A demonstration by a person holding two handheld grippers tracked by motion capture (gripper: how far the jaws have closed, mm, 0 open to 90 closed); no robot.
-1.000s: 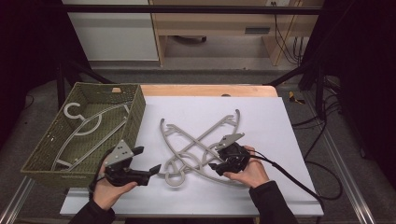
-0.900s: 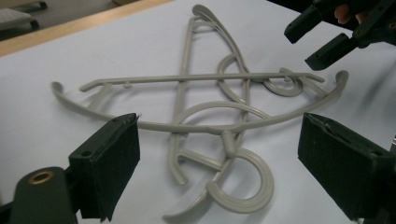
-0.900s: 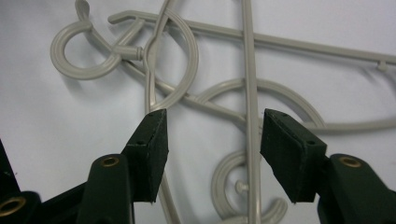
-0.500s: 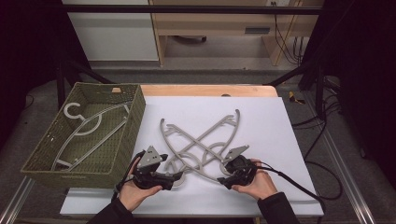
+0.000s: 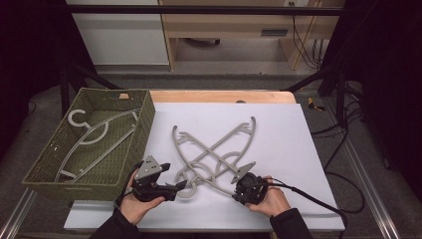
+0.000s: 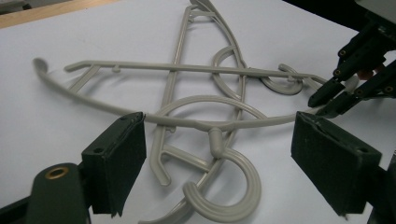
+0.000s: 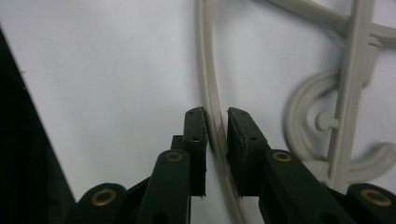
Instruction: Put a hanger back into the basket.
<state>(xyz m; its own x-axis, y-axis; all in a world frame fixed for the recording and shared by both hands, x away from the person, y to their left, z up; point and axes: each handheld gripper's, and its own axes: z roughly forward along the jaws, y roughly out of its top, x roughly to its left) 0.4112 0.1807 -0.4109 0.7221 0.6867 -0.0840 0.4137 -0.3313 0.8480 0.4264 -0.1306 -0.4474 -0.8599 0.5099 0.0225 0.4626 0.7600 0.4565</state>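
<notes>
While two grey hangers lay crossed near the front edge of the white table, the right gripper had just been closing and its jaws were pinched on the thin curved arm of one hanger, with the plastic squeezed between the pads in the right gripper view. So I'd say the step in hand was the grab, probably to move that hanger into the green basket at the table's left edge, where another hanger already lay. The left gripper sat just left of the tangle with its jaws wide apart, holding nothing; in the left gripper view the hook of a hanger lay between the pads but didn't touch them. The two hangers overlapped and their hooks looked interlocked, so my guess is the next move needed a careful lift, with the left gripper maybe pinning the other one down so it didn't get dragged along.
</notes>
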